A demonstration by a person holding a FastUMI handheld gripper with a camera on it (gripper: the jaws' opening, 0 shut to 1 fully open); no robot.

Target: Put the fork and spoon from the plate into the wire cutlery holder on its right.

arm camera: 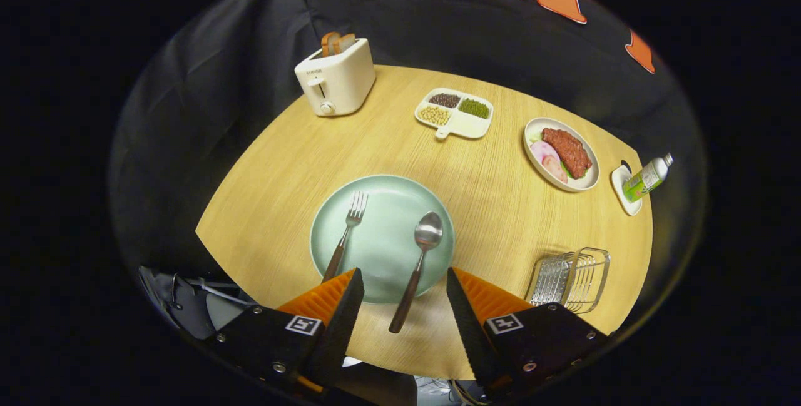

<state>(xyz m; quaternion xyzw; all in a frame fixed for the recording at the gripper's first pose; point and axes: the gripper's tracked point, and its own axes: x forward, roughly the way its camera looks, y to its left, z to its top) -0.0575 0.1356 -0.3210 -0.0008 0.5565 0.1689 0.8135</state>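
Right now the gripper [405, 281] hangs above the near edge of the wooden table [500, 218] with its fingers spread wide and nothing held between them. Just ahead of them sits the pale green plate [382, 196], and on it lie the fork [346, 229], toward the left finger, and the spoon [418, 262], whose dark handle runs off the plate's near rim and ends between the two fingers. The wire cutlery holder [571, 278] stands well to the right of the plate, just beyond the right finger. Neither utensil is lifted yet, so the whole task seems to lie ahead. The main risk, I judge, is the pickup: both pieces are thin and lie flat, so a closing grip may skid off the handle or push it along the glazed plate, and the spoon could tip off the rim. A grasp far from the balance point may let the piece swing and catch the holder's wires. Toaster [335, 77] and food dishes [455, 112] stand clear beyond.
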